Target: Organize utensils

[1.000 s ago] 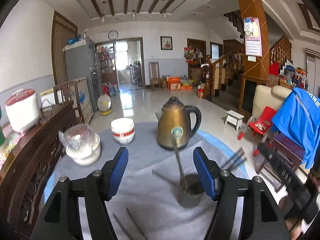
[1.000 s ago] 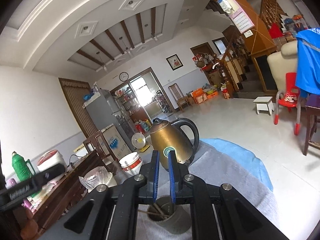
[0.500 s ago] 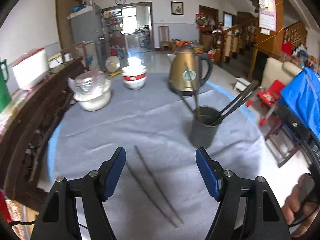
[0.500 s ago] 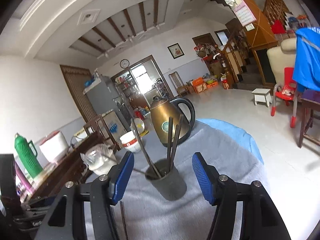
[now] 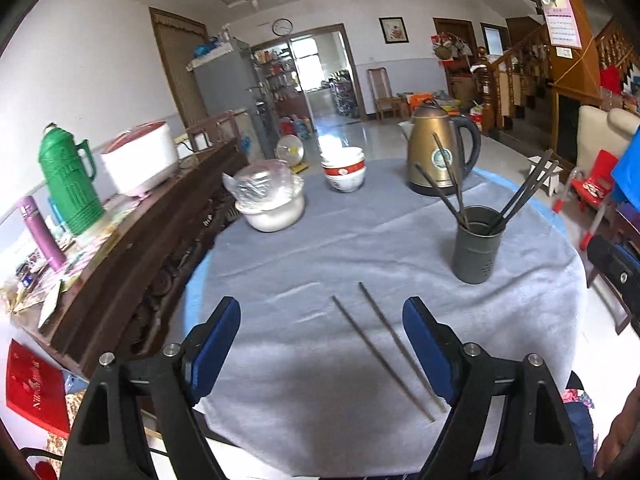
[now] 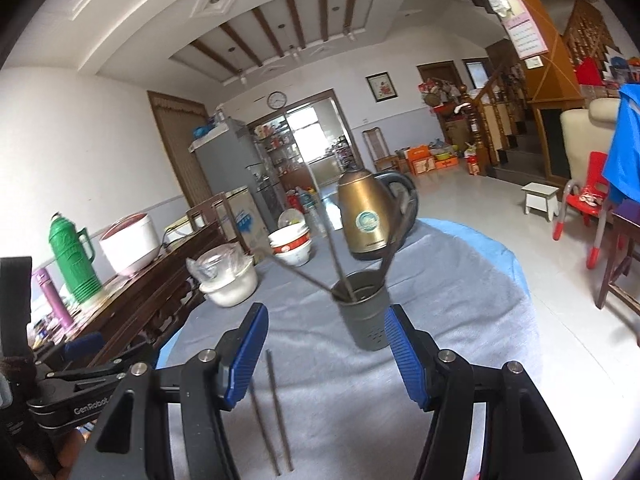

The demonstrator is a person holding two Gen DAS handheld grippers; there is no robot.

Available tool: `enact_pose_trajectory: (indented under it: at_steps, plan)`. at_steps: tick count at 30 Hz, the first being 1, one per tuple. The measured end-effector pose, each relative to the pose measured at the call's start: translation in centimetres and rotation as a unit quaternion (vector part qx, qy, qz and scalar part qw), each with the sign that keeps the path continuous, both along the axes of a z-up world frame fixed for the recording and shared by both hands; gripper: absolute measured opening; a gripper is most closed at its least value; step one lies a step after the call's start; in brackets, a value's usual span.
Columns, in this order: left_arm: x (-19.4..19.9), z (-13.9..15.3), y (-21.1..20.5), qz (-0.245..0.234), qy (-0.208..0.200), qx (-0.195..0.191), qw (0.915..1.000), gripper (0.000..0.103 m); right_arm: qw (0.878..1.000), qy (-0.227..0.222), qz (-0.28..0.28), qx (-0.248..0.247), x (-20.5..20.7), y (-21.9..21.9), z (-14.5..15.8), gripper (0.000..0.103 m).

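Note:
A dark grey utensil holder (image 5: 476, 246) (image 6: 365, 312) stands on the grey-clothed round table (image 5: 320, 240) with several dark chopsticks leaning in it. Two loose chopsticks (image 5: 384, 344) (image 6: 272, 408) lie side by side on the cloth in front of it. My left gripper (image 5: 322, 342) hovers low over the near part of the table, its jaws opening, with the loose chopsticks lying below and between its blue pads, untouched. My right gripper (image 6: 325, 350) is open with nothing held, just short of the holder; the left gripper's body (image 6: 80, 392) shows at its lower left.
A gold kettle (image 5: 438, 156) (image 6: 366, 216), stacked red-and-white bowls (image 5: 344, 170) and a plastic-covered white pot (image 5: 272, 204) stand at the table's far side. A wooden sideboard (image 5: 132, 248) with a green thermos (image 5: 68, 184) runs along the left. Chairs stand at the right.
My right gripper opened from shut and drew back from the holder, leaving chopsticks in it. My left gripper pulled back and tilted down, bringing the two loose chopsticks between its pads, and widened.

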State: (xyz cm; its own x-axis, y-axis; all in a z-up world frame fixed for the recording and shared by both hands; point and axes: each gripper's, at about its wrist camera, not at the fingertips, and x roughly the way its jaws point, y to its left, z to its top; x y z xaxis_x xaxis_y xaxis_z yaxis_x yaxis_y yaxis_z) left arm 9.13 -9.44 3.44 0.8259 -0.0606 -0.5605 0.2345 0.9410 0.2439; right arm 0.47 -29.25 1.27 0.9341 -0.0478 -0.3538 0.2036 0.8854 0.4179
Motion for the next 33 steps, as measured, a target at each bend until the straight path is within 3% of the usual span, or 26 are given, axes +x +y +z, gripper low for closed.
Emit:
enact_pose_trajectory:
  at_steps: [14,33]
  plan:
    - [-3.6,1.8,3.8,0.024,-0.037,-0.009,0.999,0.089,1.0,0.002,0.02,0.003,-2.7,3.8,1.2,0.065]
    - [-4.1,0.7,5.2,0.037,-0.024,0.011,0.999,0.09,0.998,0.02,0.049,0.032,-2.3,5.3,-0.5,0.066]
